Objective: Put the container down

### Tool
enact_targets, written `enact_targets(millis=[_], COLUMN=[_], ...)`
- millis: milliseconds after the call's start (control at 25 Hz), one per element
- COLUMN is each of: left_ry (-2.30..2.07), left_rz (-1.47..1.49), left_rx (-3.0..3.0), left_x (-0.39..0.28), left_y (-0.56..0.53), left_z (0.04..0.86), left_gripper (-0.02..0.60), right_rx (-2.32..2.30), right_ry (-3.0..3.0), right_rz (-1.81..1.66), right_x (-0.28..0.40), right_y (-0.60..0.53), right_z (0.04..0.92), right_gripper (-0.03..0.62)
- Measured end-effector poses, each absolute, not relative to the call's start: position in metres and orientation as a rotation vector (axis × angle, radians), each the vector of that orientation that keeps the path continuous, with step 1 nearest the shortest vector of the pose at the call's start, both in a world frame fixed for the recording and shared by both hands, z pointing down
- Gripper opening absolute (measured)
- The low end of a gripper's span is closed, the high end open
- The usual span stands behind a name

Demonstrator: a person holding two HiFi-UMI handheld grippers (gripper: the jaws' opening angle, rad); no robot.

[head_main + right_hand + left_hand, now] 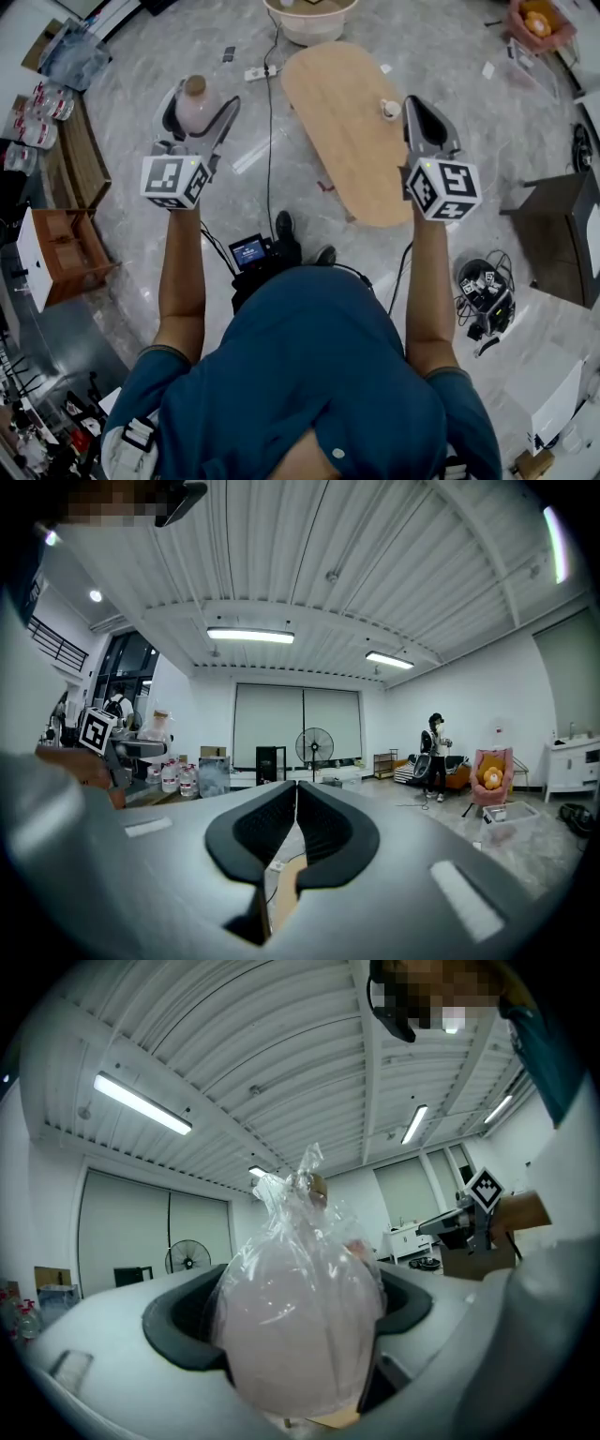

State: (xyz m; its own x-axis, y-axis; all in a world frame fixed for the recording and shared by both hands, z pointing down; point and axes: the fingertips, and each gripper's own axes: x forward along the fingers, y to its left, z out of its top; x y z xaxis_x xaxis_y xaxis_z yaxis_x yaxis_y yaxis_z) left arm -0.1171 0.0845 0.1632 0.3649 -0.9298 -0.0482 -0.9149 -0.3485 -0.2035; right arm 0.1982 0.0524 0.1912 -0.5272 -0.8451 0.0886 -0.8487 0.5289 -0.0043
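White-shelled left gripper (201,111) pinching the container (298,1321) between its jaws: a pinkish, rounded, clear-wrapped body, upright, brown cap (195,85) uppermost, long axis crossing the jaws' line. Held in the air over grey floor (131,84), not over the wooden desk (342,141); desk off to that gripper's right, near but apart. Right gripper (294,832) pressed together on nothing, hovering at the desk's right edge beside a small white cup (390,109). Probably needed: carrying rightward over the wood, then lowering.

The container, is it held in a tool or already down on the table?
Held. The left tool has its jaws clamped on the plastic-wrapped container, over the floor and clear of the wooden table.
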Motion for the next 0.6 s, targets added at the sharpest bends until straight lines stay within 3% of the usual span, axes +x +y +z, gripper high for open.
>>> enact_targets(millis=[600], left_ry=[1.428], left_rz=[-0.025], left_rx=[-2.593], left_x=[-0.133], left_y=[-0.036], left_z=[0.174], left_gripper=[0.423], right_rx=[1.68], right_ry=[-2.511], right_rz=[0.049], right_x=[0.168], right_y=[-0.007], right_z=[0.19], right_gripper=[0.015])
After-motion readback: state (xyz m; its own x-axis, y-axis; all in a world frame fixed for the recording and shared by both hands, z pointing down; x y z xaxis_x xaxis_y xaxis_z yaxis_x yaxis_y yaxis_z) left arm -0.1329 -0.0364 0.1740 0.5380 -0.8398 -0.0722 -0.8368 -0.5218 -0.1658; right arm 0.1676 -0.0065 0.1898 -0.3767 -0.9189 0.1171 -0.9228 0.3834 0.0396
